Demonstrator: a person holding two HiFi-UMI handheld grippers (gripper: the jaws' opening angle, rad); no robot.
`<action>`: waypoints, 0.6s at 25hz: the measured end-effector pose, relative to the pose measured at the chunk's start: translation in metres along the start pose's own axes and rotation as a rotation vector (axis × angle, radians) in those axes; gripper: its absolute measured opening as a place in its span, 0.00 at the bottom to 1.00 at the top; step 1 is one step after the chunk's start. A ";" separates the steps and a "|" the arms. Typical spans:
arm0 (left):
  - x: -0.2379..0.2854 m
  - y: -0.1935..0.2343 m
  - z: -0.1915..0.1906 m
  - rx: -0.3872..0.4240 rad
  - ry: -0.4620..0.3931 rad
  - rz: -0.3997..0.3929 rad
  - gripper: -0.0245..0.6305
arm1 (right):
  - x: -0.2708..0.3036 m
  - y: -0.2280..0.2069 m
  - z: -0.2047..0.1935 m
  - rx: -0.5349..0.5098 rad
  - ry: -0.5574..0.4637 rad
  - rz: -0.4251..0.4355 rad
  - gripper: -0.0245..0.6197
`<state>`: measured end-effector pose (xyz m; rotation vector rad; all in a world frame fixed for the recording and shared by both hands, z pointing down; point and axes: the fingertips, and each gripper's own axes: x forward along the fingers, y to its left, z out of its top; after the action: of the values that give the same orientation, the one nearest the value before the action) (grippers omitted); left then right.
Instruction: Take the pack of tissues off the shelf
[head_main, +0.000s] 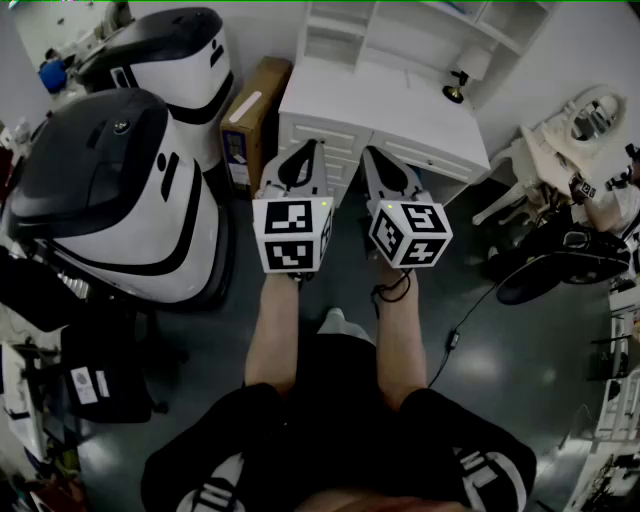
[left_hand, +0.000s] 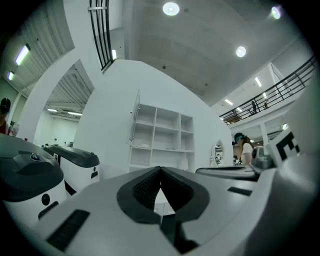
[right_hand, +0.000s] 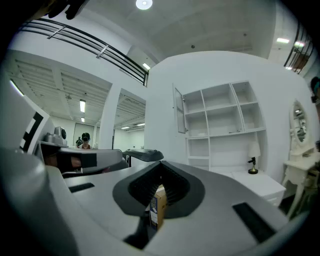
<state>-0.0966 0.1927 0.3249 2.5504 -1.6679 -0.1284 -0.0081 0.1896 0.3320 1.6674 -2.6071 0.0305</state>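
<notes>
Facing tall white open shelf unit (right_hand: 220, 116) above white drawer desk (head_main: 385, 112): left gripper (head_main: 311, 145), jaws pressed together, empty; right gripper (head_main: 368, 152), same. Pack of tissues: too small to pick out on the shelves. Brown cardboard box (head_main: 255, 112) beside the desk.

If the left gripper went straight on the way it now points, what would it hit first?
Probably the front of the white desk with drawers, seen past the tips of the shut left gripper; the white open shelf unit stands on it, further back. Nothing nearer shows, but depth is unclear.
</notes>
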 end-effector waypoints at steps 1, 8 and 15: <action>0.001 0.002 -0.002 -0.001 0.004 -0.001 0.05 | 0.001 0.000 -0.001 0.003 0.001 -0.001 0.07; 0.004 0.007 -0.010 -0.001 0.022 -0.007 0.05 | 0.003 -0.007 -0.006 0.022 -0.002 -0.029 0.07; 0.008 0.001 -0.011 -0.005 0.028 -0.032 0.05 | 0.001 -0.016 -0.011 0.041 0.001 -0.066 0.07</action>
<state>-0.0935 0.1855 0.3359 2.5633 -1.6160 -0.0994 0.0057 0.1823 0.3428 1.7655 -2.5660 0.0829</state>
